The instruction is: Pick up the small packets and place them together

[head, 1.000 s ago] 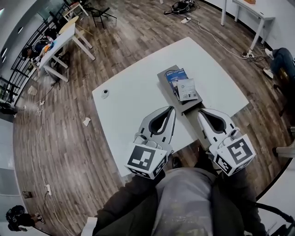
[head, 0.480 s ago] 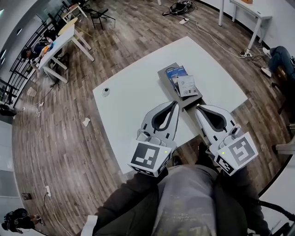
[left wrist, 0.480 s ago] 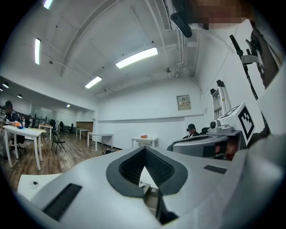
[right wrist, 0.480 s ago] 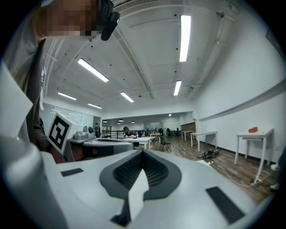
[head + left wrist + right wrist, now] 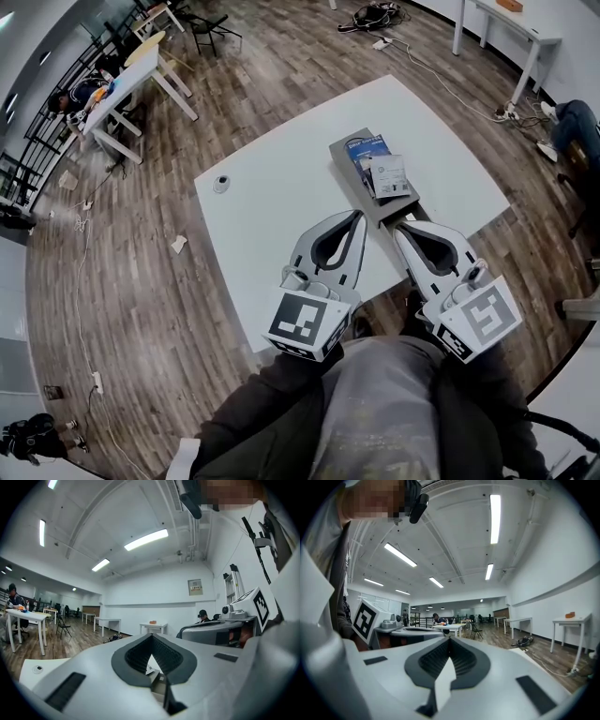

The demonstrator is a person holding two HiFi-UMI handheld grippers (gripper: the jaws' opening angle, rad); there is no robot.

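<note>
Packets (image 5: pixel 382 169) lie just ahead of right gripper (image 5: pixel 401 225) (jaws closed).

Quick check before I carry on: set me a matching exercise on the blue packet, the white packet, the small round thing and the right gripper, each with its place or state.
1. blue packet
2. white packet
3. small round thing
4. right gripper

A. shut, holding nothing
B. alone near the table's left edge
C. far end of the gray tray
D. middle of the tray, against the blue one

Pairs: 1-C, 2-D, 3-B, 4-A
</note>
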